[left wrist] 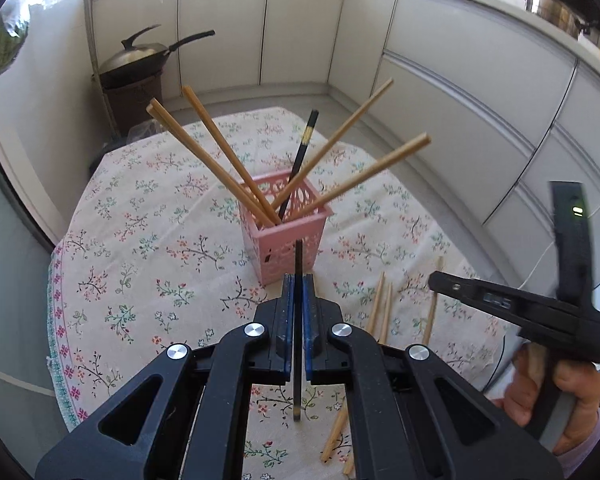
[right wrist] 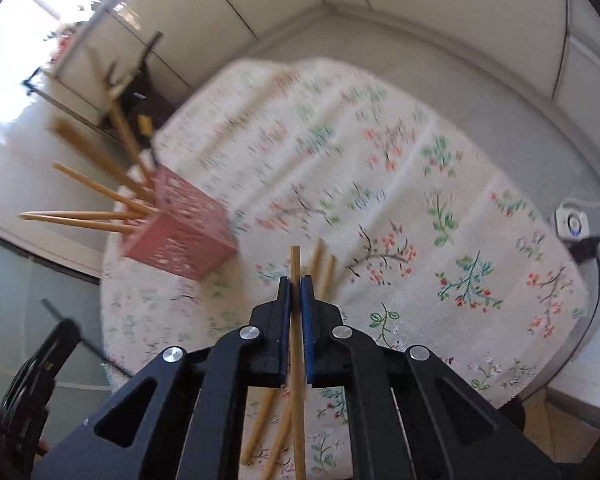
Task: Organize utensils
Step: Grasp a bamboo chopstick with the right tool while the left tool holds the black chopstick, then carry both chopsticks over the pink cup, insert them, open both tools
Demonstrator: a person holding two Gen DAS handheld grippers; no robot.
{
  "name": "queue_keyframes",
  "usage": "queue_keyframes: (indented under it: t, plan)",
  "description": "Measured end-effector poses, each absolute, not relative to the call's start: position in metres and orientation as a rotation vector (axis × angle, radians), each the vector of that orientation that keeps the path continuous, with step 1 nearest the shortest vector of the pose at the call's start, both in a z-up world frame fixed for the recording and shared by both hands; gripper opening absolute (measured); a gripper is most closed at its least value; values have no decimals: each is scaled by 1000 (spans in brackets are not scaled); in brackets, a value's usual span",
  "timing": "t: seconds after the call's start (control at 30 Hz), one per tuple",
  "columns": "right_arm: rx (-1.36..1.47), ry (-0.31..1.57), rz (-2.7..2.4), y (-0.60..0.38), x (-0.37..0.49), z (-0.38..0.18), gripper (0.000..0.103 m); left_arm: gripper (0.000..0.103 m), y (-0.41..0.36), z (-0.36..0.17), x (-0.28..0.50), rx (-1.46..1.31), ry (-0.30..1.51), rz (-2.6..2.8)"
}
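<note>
- Your left hand-held gripper (left wrist: 299,292) is clamped on a black chopstick (left wrist: 298,320), upright for dropping into the pink basket (left wrist: 286,240) beyond.
- Your right hand-held gripper (right wrist: 296,292) pinches a wooden chopstick (right wrist: 297,360); spares (right wrist: 260,428) lie on the counter (right wrist: 440,208).

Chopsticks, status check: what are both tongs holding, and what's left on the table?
Left tongs shut on black chopstick. Right tongs shut on wooden chopstick. Pink basket upright, several sticks in. Loose wooden chopsticks left on tablecloth; path clear.
</note>
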State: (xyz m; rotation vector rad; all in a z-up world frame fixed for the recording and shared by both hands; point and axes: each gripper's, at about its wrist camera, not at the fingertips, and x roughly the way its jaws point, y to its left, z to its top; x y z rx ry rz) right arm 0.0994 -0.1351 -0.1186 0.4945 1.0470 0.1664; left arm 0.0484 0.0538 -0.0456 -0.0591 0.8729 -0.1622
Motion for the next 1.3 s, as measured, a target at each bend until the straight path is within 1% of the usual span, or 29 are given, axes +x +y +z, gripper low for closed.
queue_keyframes:
  t: [0.23,0.5,0.7,1.0,1.3]
  plan:
    - [493,892,233,-155,73,-63,6,3,54,-25,41,-100,812,-186]
    - [592,785,251,-179,66,-27,5,3,55,1,38,-153,736,-206]
    - [650,710,255,-194,62,-6,5,3,67,34,34,-219,632,-185]
    - [683,710,263,-202,67,-5,5,3,90,74,36,-323,500,-127]
    - [673,749,269,-196,72,-14,6,3,99,86,60,-333,466,-28]
